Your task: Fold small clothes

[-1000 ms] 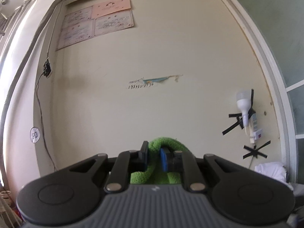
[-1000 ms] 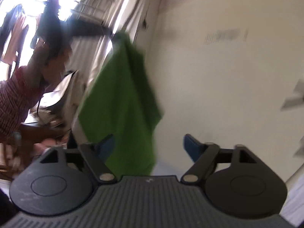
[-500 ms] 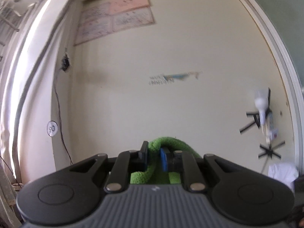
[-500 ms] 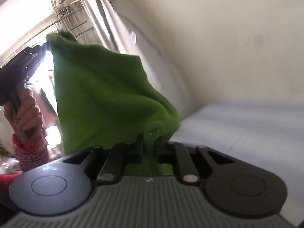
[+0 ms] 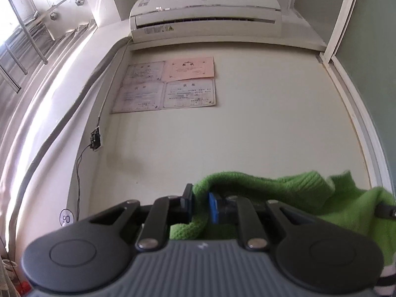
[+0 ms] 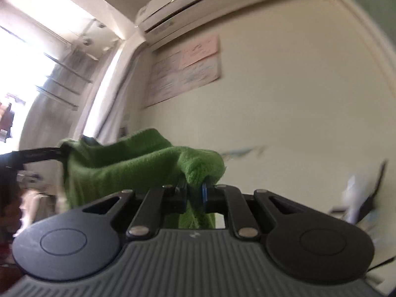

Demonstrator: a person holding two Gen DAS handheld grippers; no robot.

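Left gripper (image 5: 200, 206): jaws nearly closed, pinching a fold of the green knit garment (image 5: 284, 198); grip unchanged from a second ago.
Right gripper (image 6: 194, 194): jaws nearly closed, clamped on another edge of the green knit garment (image 6: 128, 165). A second ago the jaws stood wide with the cloth hanging loose ahead; they have just been closing, and the cloth is now between the pads.
Garment position: held in the air between the two grippers. In the left wrist view it runs from the pads toward 3 o'clock; in the right wrist view it runs from the pads toward 9 o'clock, where the other gripper's dark tip meets its far corner.
Change, left wrist view: a second ago the wall papers sat at 11 o'clock; now the wall papers (image 5: 168, 86) sit centre and the air conditioner (image 5: 205, 17) fills 12 o'clock. The taped bottle seen earlier at 3 o'clock is out of frame.
Change, right wrist view: heavy blur earlier; now the air conditioner (image 6: 198, 5) at 12 o'clock and the papers (image 6: 185, 69) are legible.
Left wrist view only: wall socket (image 5: 95, 138) with trailing cable, 9 o'clock.
Right wrist view only: bright window with rails (image 6: 61, 79), 10 o'clock.
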